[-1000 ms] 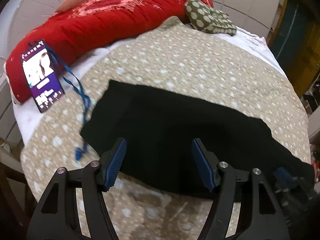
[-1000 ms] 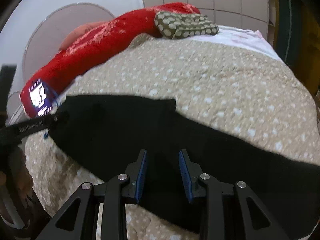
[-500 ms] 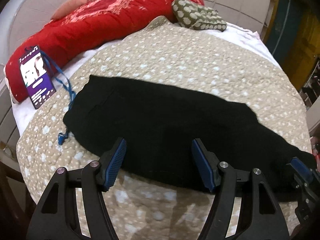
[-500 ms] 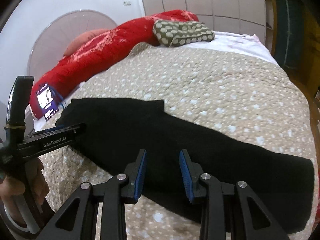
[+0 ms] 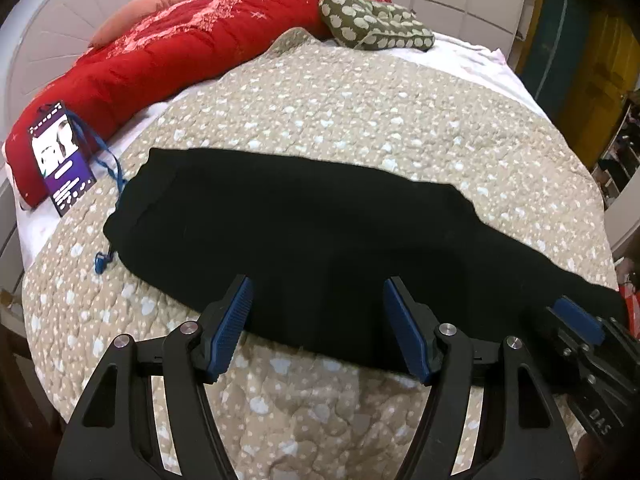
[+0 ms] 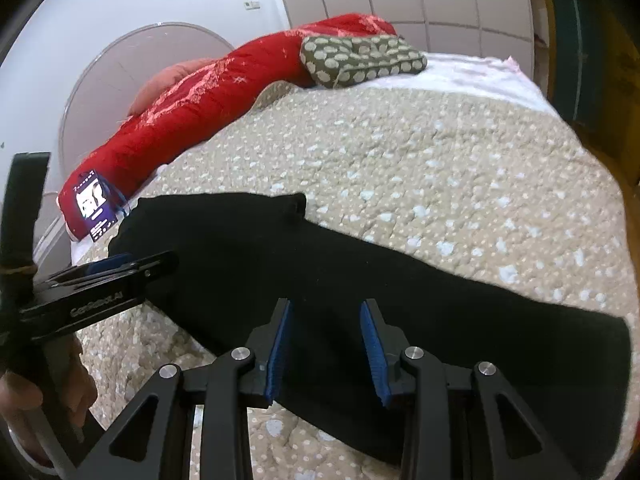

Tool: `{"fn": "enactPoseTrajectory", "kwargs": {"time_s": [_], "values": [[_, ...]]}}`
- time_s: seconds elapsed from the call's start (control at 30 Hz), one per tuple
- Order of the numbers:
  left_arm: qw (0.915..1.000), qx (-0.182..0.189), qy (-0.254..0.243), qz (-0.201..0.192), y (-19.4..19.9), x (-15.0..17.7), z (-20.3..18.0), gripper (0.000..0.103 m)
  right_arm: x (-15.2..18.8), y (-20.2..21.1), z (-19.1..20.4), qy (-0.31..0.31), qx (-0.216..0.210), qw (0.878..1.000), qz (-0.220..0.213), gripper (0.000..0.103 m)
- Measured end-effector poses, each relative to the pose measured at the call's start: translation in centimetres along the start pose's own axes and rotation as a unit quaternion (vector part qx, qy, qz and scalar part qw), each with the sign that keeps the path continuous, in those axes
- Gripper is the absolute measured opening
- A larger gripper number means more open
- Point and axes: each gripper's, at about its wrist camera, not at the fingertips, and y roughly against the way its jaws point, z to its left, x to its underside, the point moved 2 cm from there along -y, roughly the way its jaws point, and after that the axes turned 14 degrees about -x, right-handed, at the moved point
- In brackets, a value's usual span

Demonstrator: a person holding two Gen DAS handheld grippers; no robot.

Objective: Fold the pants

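Black pants point(image 5: 312, 236) lie flat and long on a beige spotted quilt point(image 5: 360, 120), waist end at the left. They also show in the right wrist view point(image 6: 360, 280). My left gripper point(image 5: 318, 312) is open and empty, hovering over the pants' near edge. My right gripper point(image 6: 326, 332) is open with a narrower gap, empty, above the pants' middle. The left gripper also shows from the side at the left of the right wrist view point(image 6: 108, 276). The right gripper shows at the lower right of the left wrist view point(image 5: 580, 328).
A long red bolster point(image 5: 160, 64) and a green spotted pillow point(image 5: 372, 24) lie at the far side of the bed. A purple badge point(image 5: 60, 156) on a blue lanyard point(image 5: 110, 184) lies by the pants' left end. The bed drops off at the right.
Both grippers have pulled back and up, so more of the pants and quilt show. The pants lie still. Both grippers stay open.
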Motion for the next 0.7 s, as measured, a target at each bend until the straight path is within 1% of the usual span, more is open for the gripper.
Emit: {"fn": "enactPoseTrajectory", "kwargs": {"time_s": [0.07,0.2,0.37,0.5,0.7], "values": [[1.0000,-0.003,0.004,0.003,-0.2,0.1,0.3,0.068,0.1,-0.6,0.0,-0.006,-0.006,1.000,0.007,0.034],[0.9998,0.000,0.012,0.014,-0.6,0.2,0.6,0.068,0.3,-1.1,0.9,0.009,-0.010,1.000,0.016,0.034],[0.9999,0.004,0.015,0.002,0.1,0.0,0.6,0.068,1.1,-0.6,0.9,0.006,-0.013,1.000,0.017,0.034],[0.9999,0.013,0.004,-0.003,0.7,0.0,-0.1,0.068,1.4,0.0,-0.2,-0.008,0.002,1.000,0.012,0.034],[0.9988,0.041,-0.028,-0.005,1.0,0.0,-2.3,0.068,3.0,2.1,-1.8,-0.022,0.020,1.000,-0.001,0.034]]}}
